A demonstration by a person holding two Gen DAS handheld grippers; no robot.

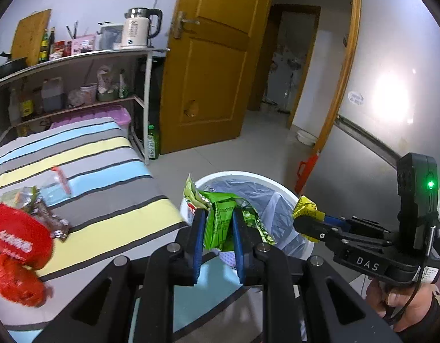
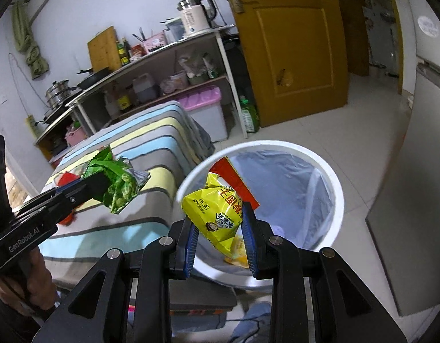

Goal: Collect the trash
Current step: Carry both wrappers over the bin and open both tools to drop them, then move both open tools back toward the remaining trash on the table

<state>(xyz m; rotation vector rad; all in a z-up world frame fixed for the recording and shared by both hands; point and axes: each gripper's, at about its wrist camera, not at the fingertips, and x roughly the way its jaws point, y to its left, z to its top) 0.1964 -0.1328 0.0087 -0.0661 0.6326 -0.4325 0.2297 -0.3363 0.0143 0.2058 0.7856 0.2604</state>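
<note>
Left wrist: our left gripper (image 1: 218, 223), jaws clenched on green wrapper (image 1: 220, 220), beside the bin (image 1: 220, 175); carry it fully over the rim.

Right wrist: our right gripper (image 2: 220, 225), jaws grasping yellow packet (image 2: 217, 214) over the bin (image 2: 338, 200); release here.

Dim indoor light with a cool cast; a blown-out glare patch sits on the pale grey wall (image 1: 391, 103) right of the doorway in the left wrist view. Heavy fisheye bending with black vignette corners in both views, curving the orange wooden door (image 1: 211, 57) and the metal shelf rack (image 2: 162, 65). The red crumpled snack bag (image 1: 17, 257) on the striped bed (image 1: 105, 171) is motion-blurred at the left edge, centre fairly sharp.
</note>
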